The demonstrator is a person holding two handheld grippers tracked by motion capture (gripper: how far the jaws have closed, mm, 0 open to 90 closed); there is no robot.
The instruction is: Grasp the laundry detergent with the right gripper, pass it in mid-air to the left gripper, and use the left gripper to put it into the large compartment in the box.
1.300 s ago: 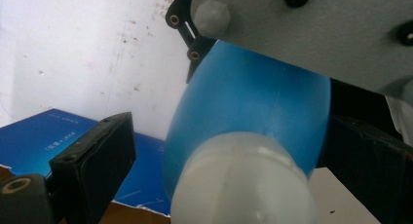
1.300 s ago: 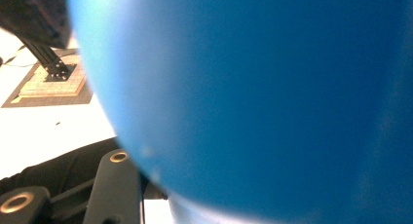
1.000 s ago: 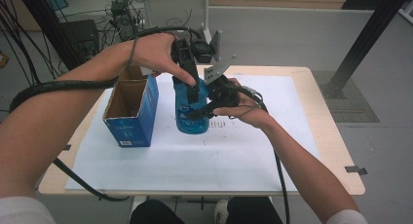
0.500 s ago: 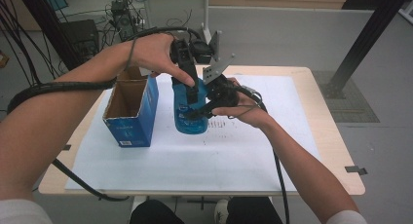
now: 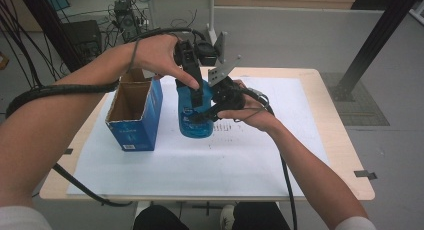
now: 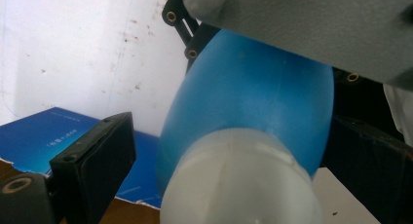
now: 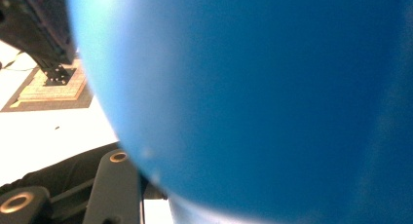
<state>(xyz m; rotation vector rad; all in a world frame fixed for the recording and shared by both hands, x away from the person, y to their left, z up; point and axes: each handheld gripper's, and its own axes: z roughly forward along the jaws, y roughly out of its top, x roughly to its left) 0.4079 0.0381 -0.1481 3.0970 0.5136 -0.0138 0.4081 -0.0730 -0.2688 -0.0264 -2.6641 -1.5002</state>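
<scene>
A blue bottle [image 5: 196,126] with a white cap [image 6: 238,185] stands upright on the white paper [image 5: 225,160]. My left gripper [image 5: 199,96] comes down over its top. In the left gripper view the left gripper [image 6: 234,158] is open, its jaws on either side of the cap, and the left finger [image 6: 97,156] stands apart from the bottle [image 6: 253,102]. My right gripper [image 5: 204,115] reaches in from the right and is shut on the bottle's body. The bottle's blue wall [image 7: 268,102] presses close to the right gripper view's camera, beside one finger [image 7: 116,187].
An open blue cardboard box [image 5: 134,115] stands upright just left of the bottle, and its edge shows as the box [image 6: 44,136] in the left gripper view. The paper covers most of the wooden table [image 5: 330,190]. Cables trail off the table's left and front edges.
</scene>
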